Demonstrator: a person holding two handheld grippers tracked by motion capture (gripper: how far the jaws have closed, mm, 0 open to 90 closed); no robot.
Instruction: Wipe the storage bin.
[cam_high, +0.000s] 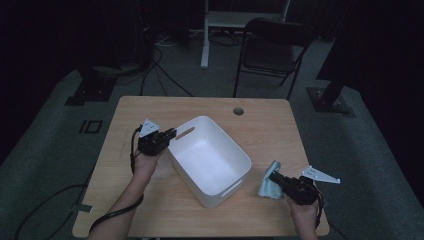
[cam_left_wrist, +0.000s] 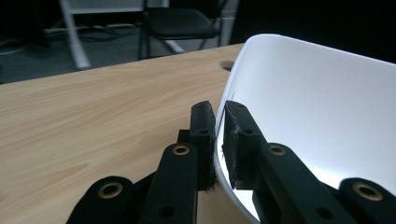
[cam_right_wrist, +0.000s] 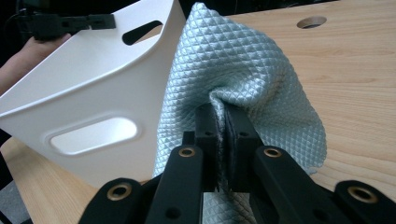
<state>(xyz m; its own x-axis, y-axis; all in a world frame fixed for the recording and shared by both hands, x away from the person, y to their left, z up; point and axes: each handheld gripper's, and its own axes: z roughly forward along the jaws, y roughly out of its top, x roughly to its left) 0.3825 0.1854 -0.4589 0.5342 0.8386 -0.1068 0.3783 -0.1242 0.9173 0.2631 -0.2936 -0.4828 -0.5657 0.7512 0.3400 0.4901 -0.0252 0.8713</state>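
Observation:
A white plastic bin (cam_high: 222, 195) with handle slots stands at an angle in the middle of the wooden table (cam_high: 165, 210). My left gripper (cam_high: 170, 135) is shut on the bin's far-left rim. In the left gripper view the jaws (cam_left_wrist: 218, 135) pinch the thin white wall (cam_left_wrist: 317, 107), one pad outside and one inside. A light blue quilted cloth (cam_high: 268, 186) hangs bunched just right of the bin. My right gripper (cam_high: 274, 176) is shut on it. In the right gripper view the jaws (cam_right_wrist: 224, 126) clamp a fold of the cloth (cam_right_wrist: 233, 65) beside the bin (cam_right_wrist: 93, 84).
A round cable hole (cam_high: 238, 111) sits near the table's far edge. Behind the table stand a dark folding chair (cam_high: 272, 42) and a white frame (cam_high: 205, 45). Cables lie on the grey floor at the left.

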